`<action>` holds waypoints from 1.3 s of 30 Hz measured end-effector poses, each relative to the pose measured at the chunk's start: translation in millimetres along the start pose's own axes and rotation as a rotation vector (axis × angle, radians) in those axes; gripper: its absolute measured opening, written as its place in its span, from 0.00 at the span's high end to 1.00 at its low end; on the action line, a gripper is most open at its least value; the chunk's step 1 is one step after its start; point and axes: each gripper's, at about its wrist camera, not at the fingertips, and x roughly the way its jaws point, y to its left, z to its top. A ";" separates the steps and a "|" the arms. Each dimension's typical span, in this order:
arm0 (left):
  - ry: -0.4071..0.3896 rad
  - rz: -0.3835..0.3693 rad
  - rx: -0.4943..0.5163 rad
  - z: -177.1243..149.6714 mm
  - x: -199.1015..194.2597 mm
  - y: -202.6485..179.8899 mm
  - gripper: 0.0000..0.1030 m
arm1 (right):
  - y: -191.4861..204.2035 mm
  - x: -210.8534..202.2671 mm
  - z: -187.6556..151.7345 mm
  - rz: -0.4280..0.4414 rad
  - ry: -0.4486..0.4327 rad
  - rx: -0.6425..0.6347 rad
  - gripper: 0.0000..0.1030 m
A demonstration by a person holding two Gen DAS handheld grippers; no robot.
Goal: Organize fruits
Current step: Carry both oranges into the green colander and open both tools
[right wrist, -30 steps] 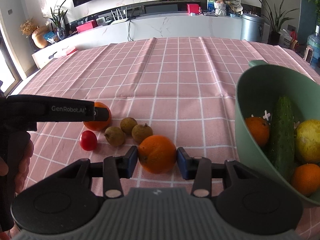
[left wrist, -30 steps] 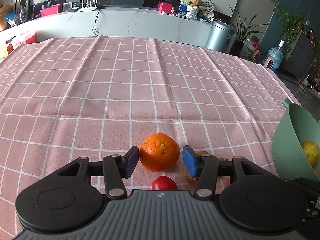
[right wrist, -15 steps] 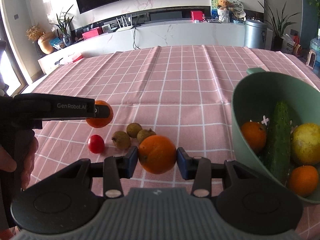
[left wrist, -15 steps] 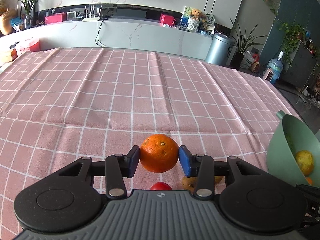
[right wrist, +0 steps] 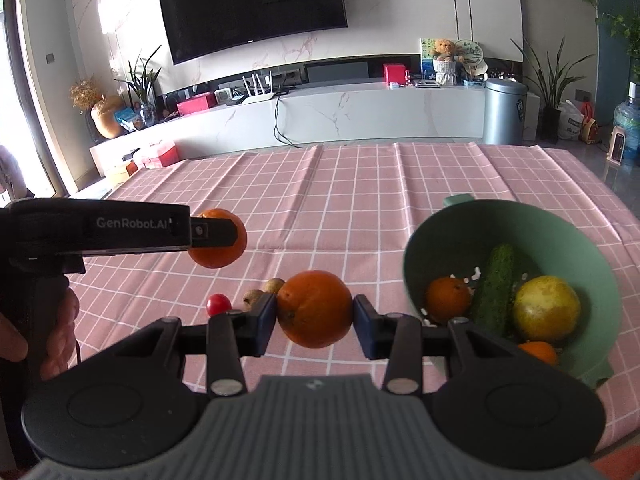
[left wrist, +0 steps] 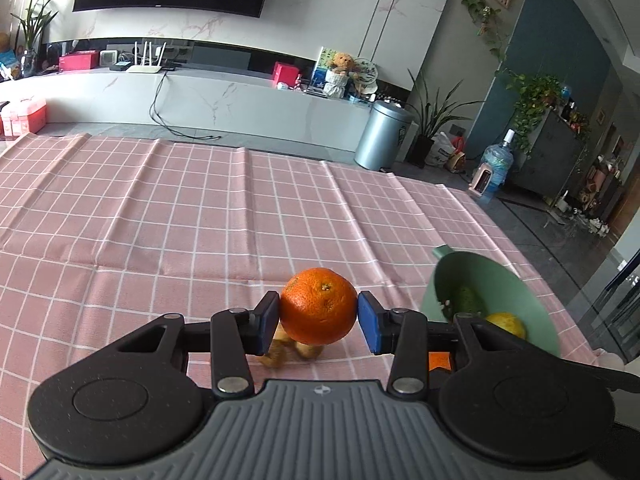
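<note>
Two oranges hang above the tabletop point(left wrist: 200, 220), one point(left wrist: 318, 305) clamped in my left tongs point(left wrist: 318, 322), the other point(right wrist: 315, 309) in my right tongs point(right wrist: 315, 326); brown fruits point(left wrist: 280, 354) sit half-hidden beneath. Cucumber point(right wrist: 494, 288) lies lengthwise in the green bowl point(right wrist: 560, 232).

Two fisheye views, each looking forward from just behind a claw, close above the table point(left wrist: 200, 208). Both face the television wall at 12 o'clock; both share the green bowl point(right wrist: 520, 216) toward 3 o'clock.
</note>
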 end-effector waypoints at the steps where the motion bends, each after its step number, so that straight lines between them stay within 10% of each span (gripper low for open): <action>1: -0.002 -0.016 0.010 0.9 -2.7 -7.2 0.53 | -4.0 -6.5 -0.2 -0.006 -0.004 0.005 0.63; 14: 0.092 -0.200 0.147 11.9 22.6 -96.4 0.53 | -79.4 -62.9 10.4 -0.153 -0.015 0.057 0.63; 39: 0.473 -0.082 0.459 -0.5 121.7 -154.0 0.53 | -127.8 23.9 15.7 -0.048 0.275 -0.015 0.62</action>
